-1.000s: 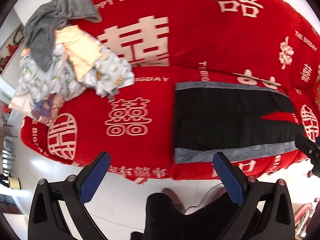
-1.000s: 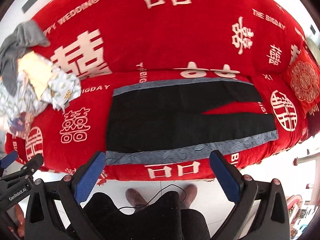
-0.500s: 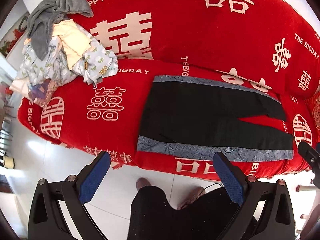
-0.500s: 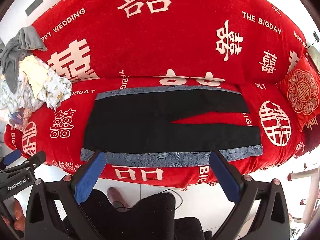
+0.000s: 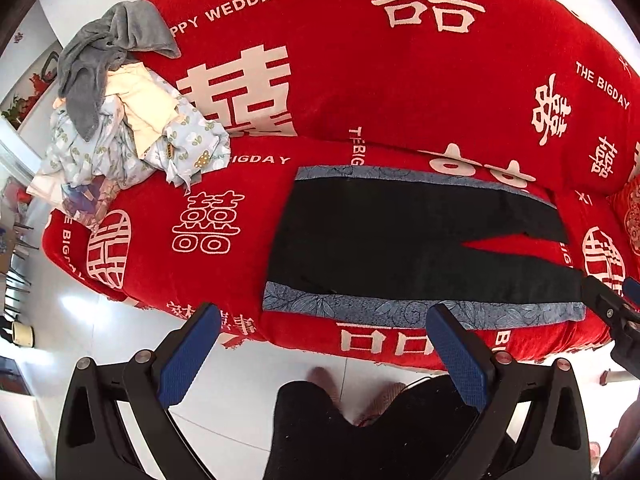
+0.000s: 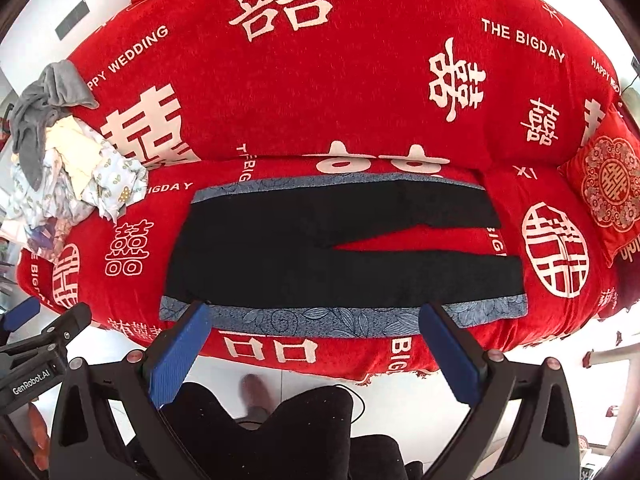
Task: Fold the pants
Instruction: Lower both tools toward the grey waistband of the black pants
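Note:
Black pants [image 5: 384,240] with blue-grey patterned side stripes lie flat on the red sofa seat, waist to the left, legs spread to the right; they also show in the right wrist view [image 6: 320,248]. My left gripper [image 5: 324,344] is open and empty, held in front of the sofa's front edge, short of the pants. My right gripper [image 6: 316,344] is open and empty, just in front of the pants' near stripe. The right gripper's tip shows at the right edge of the left wrist view [image 5: 612,312]; the left gripper shows at the left of the right wrist view [image 6: 36,344].
A pile of other clothes [image 5: 120,120] with a grey garment on top sits at the sofa's left end, also in the right wrist view [image 6: 60,152]. A red cushion [image 6: 608,188] lies at the right end. White tiled floor [image 5: 240,380] and the person's legs and feet are below.
Both grippers have shifted relative to the sofa; the pants sat lower and left half a second ago and now appear closer. Both stayed open. The pants have not moved.

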A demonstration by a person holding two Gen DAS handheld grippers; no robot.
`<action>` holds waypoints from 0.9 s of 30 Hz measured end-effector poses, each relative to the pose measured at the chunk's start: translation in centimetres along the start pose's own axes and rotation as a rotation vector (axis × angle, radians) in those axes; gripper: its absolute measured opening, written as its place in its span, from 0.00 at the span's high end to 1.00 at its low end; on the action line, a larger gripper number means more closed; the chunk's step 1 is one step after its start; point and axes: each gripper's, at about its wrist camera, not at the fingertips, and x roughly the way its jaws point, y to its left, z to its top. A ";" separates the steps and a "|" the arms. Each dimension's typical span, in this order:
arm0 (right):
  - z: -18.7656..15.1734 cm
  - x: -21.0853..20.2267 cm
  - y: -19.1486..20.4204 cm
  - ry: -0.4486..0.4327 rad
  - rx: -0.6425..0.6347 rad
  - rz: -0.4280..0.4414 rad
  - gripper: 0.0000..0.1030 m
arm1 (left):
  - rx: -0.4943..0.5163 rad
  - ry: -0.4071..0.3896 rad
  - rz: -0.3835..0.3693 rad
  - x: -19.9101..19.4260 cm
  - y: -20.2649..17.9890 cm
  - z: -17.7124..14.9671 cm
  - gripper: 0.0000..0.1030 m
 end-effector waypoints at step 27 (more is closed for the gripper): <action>-1.0 3.6 5.6 0.018 0.074 -0.084 0.00 | 0.103 0.036 -0.043 6.9 6.9 2.0 0.00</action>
